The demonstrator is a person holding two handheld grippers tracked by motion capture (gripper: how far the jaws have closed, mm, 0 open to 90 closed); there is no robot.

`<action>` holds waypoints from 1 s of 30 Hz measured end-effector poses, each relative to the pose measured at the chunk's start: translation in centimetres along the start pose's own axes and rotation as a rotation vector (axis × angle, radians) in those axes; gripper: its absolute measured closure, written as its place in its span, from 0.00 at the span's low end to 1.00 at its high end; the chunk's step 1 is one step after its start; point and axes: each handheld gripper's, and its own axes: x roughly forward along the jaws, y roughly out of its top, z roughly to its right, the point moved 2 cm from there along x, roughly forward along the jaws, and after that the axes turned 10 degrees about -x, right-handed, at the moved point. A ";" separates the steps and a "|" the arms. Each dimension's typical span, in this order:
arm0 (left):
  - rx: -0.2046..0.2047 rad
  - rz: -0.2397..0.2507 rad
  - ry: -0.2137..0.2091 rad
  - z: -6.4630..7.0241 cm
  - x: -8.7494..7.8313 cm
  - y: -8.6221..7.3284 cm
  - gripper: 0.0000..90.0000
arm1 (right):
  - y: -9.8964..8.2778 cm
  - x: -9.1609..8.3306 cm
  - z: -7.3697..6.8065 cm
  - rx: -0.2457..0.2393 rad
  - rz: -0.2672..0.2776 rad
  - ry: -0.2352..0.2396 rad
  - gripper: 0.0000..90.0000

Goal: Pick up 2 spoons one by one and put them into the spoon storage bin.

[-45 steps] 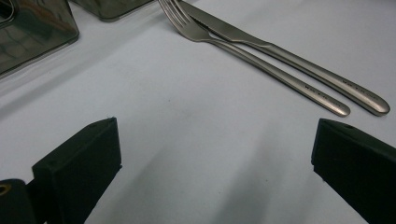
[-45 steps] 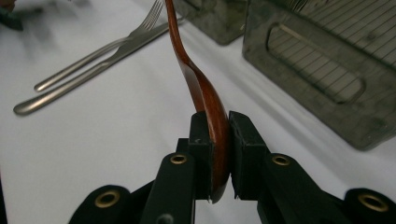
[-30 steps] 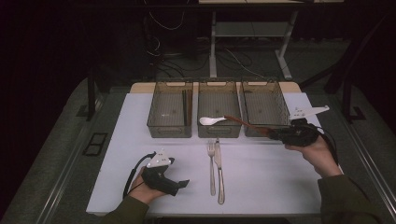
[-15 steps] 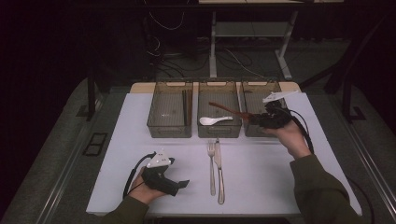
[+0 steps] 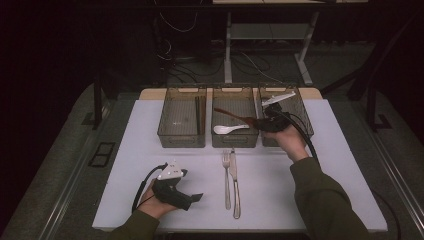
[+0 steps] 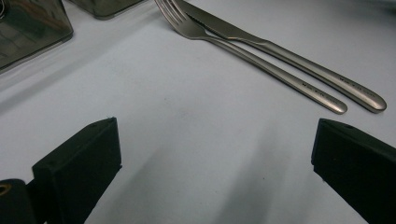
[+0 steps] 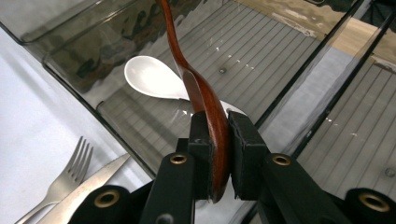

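My right gripper (image 5: 256, 122) is shut on the bowl end of a brown wooden spoon (image 5: 230, 114). The spoon's handle reaches left over the middle clear bin (image 5: 235, 145). In the right gripper view, the two pads of this gripper (image 7: 217, 135) clamp the wooden spoon (image 7: 196, 88) above a white spoon (image 7: 149, 77) lying in that bin. The white spoon (image 5: 227, 129) rests on the bin floor. My left gripper (image 5: 196, 197) sits on the table at the front left, open with nothing between its jaws (image 6: 217, 140).
A fork (image 5: 226, 180) and a knife (image 5: 234, 185) lie side by side at the table's middle front, also seen as fork (image 6: 233, 44) and knife (image 6: 289, 60). The left bin (image 5: 180, 142) holds dark sticks (image 5: 200, 112). The right bin (image 5: 305, 117) stands behind my right hand.
My right gripper has carried the wooden spoon leftward, from in front of the right bin to over the middle bin. The left gripper has stayed put.
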 end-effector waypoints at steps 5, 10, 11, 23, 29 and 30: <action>0.000 0.000 0.000 0.0 0.0 0.0 0.00 | 0.2 0.5 -0.4 -0.016 0.003 -0.002 0.77; 0.001 -0.001 -0.001 0.0 0.0 0.0 0.00 | 0.2 0.0 -0.4 -0.003 0.038 0.010 0.65; 0.001 -0.001 -0.001 0.0 0.0 0.0 0.00 | 0.2 -0.2 -0.3 0.002 0.053 0.016 0.63; 0.001 -0.003 0.002 0.0 0.0 0.0 0.00 | -1.5 -3.3 -1.0 -0.016 0.161 0.094 0.52; 0.001 -0.001 0.001 0.0 0.0 0.0 0.00 | -2.9 -4.2 -1.9 -0.042 0.160 0.136 0.58; 0.002 -0.001 0.002 0.1 0.0 0.0 0.00 | -3.2 -4.3 -2.1 -0.044 0.153 0.142 0.58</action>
